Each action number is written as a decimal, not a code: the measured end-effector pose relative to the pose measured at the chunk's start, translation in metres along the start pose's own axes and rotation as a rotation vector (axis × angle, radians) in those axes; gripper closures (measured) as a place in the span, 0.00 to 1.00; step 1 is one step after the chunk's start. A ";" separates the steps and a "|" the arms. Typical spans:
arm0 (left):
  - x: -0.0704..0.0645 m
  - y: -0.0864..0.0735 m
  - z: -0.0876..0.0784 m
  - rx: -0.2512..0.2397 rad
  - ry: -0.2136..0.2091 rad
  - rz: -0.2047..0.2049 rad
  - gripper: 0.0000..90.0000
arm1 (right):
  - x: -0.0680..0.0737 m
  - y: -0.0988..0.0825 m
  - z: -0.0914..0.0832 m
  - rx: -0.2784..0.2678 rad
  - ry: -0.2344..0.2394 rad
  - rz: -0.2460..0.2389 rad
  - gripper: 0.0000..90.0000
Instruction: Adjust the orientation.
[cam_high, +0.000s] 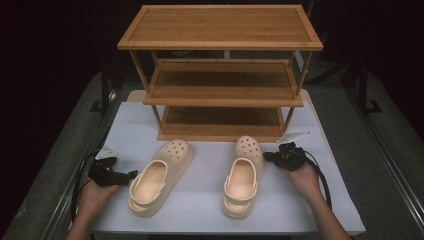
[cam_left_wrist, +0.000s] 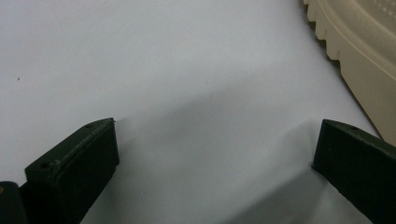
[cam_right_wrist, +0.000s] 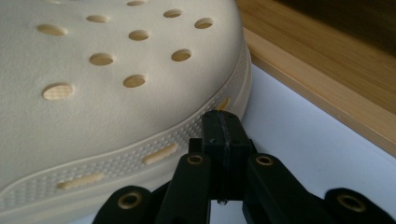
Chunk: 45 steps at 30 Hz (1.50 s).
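On the white bench (cam_high: 200, 200) before the three-tier bamboo rack (cam_high: 220, 75), I nudge the right cream foam clog (cam_right_wrist: 116, 93) squarely with my closed right hand-held gripper (cam_right_wrist: 223, 128), left hand-held gripper (cam_left_wrist: 210, 154) open beside the left clog (cam_left_wrist: 364, 56).

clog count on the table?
2. Left clog lies beside the left gripper; right clog lies next to the right gripper, both before the rack.

overhead light brightens the table (cam_high: 200, 205) while the surroundings sink into black; the high view is soft. close-ups blur at the near jaws, which cast soft shadows; no glare.
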<state>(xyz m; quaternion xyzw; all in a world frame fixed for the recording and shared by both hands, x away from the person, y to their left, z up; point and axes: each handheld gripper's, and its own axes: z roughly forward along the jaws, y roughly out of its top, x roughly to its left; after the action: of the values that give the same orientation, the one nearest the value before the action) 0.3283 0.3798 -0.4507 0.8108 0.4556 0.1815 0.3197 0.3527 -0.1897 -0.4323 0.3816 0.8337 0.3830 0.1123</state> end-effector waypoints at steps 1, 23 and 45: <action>0.000 0.000 0.000 0.000 0.000 0.000 0.00 | 0.000 0.000 0.000 0.000 0.000 0.000 1.00; 0.000 0.000 0.000 0.000 0.000 0.001 0.00 | 0.016 0.040 0.039 -0.020 0.074 -0.047 1.00; 0.000 0.000 0.000 0.000 -0.001 -0.001 0.00 | 0.032 0.054 0.052 -0.026 0.116 -0.058 0.92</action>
<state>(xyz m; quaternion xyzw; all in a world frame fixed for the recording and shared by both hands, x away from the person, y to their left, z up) 0.3284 0.3797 -0.4508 0.8105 0.4559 0.1811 0.3200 0.3857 -0.1154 -0.4248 0.3331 0.8444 0.4120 0.0798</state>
